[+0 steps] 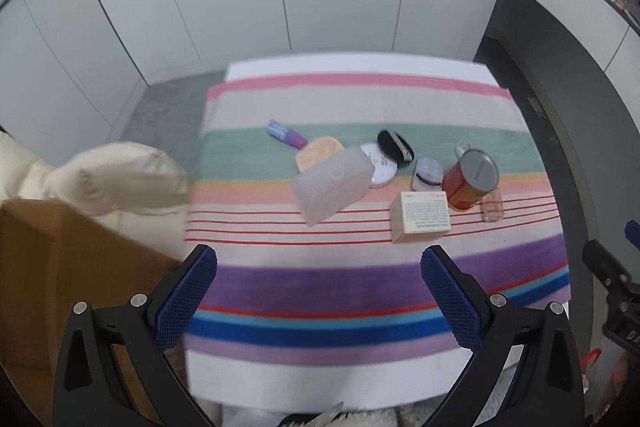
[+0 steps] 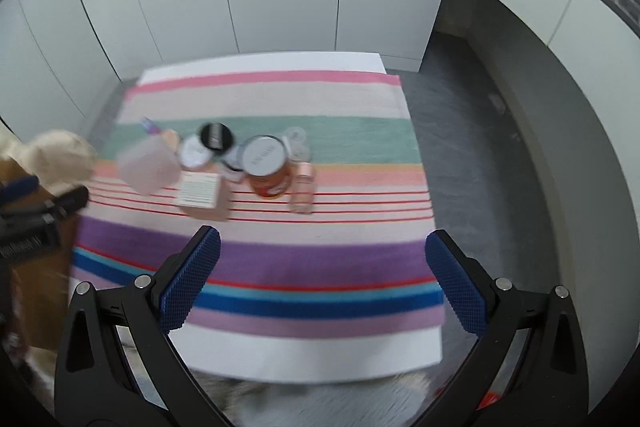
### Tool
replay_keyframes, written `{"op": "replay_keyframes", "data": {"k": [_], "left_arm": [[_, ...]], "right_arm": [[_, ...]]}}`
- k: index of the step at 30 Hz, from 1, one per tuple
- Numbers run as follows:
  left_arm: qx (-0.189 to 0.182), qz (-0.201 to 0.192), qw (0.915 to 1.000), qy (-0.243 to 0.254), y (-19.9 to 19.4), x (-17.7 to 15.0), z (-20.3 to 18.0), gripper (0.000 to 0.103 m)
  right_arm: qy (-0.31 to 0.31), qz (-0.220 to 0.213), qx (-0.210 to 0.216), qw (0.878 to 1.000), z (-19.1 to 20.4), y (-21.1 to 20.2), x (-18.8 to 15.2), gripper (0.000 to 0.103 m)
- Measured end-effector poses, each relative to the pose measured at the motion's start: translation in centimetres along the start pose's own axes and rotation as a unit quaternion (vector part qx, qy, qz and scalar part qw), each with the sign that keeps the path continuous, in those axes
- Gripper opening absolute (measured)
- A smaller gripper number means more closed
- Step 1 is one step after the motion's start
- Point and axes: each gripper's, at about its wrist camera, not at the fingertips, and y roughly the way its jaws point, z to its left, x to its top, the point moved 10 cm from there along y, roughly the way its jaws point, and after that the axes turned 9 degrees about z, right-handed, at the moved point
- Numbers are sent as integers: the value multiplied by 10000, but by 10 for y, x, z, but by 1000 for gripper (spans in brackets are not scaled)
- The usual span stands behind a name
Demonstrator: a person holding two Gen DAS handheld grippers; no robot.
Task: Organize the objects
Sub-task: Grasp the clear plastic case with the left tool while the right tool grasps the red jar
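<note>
Two grippers raised above the near edge of the striped cloth [image 1: 360,279]: left gripper [image 1: 319,269] and right gripper [image 2: 323,253], jaws wide apart, nothing held. Cosmetics clustered mid-cloth, well ahead: frosted case [image 1: 332,187], red can [image 1: 472,179] just beside cream box [image 1: 424,217], small clear bottle [image 1: 493,205] touching the can. Risk judged: tight packing; reaching the can likely to topple the bottle or shove the box.

Left gripper [image 1: 319,267] spread wide, right gripper [image 2: 323,249] likewise, both empty

Both wrist views overlook the striped cloth [image 1: 360,287] from above.
</note>
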Motion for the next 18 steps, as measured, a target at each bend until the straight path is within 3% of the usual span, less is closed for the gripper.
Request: {"op": "replay_keyframes", "data": {"k": [1,6,11,18], "left_arm": [[-64,107,9999,12,12,1,-1,102],[-160,464,9988,-27,59,-6,-5,102],[-281,460,9984,-196,84,-5,0,102],[-591,484,9944,-727,94,11,8,102]], "right_arm": [[-5,41,-13,10000,-2,10,0,103],[237,64,701,9972,-2,53,6,103],[-177,-169,621,9978,18,79,26,103],[-590,-135,532,9968,58,136,58,103]]}}
